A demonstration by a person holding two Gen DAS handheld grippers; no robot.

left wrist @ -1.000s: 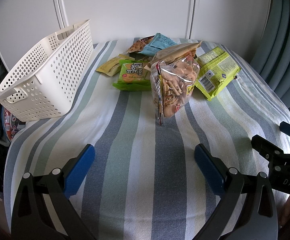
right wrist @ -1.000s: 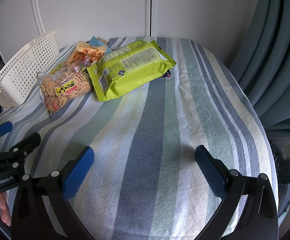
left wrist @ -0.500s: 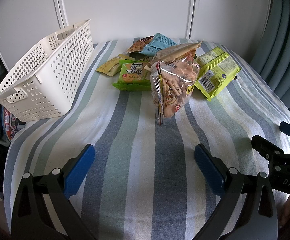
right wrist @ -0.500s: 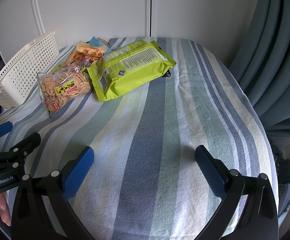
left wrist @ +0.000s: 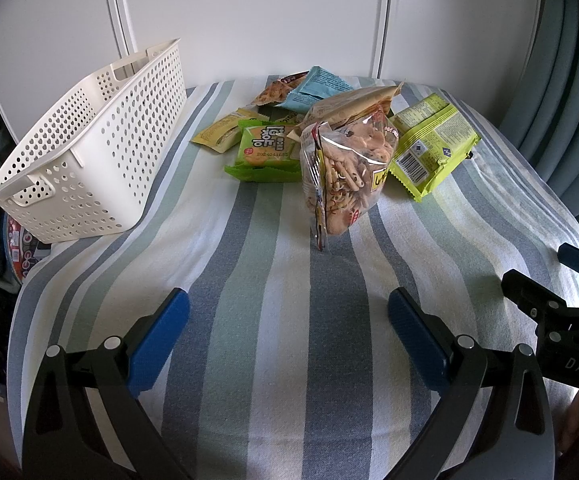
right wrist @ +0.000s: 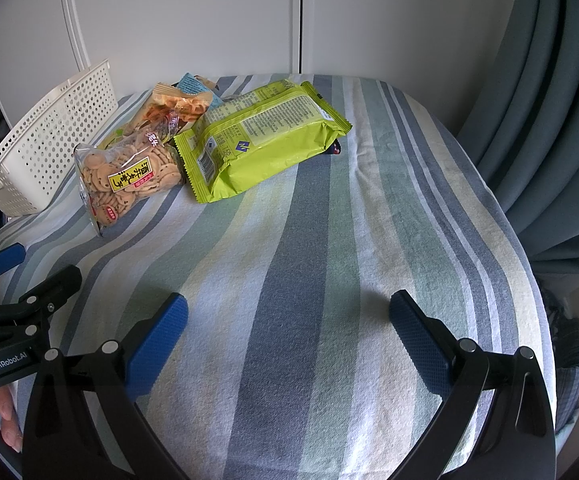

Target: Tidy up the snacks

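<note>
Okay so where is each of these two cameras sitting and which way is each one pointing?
Left wrist: on the left gripper, open, facing across the striped table at the white basket and snack pile; the right gripper shows at right.
Right wrist: on the right gripper, open, facing the lime-green bag; the left gripper and fingertips show at left.
Shared: basket, clear cracker bag, lime-green bag.

White panelled wall (left wrist: 249, 20) behind my table's striped cloth (right wrist: 309, 280); blue-grey curtain (right wrist: 549, 120) hung right, soft daylight.
</note>
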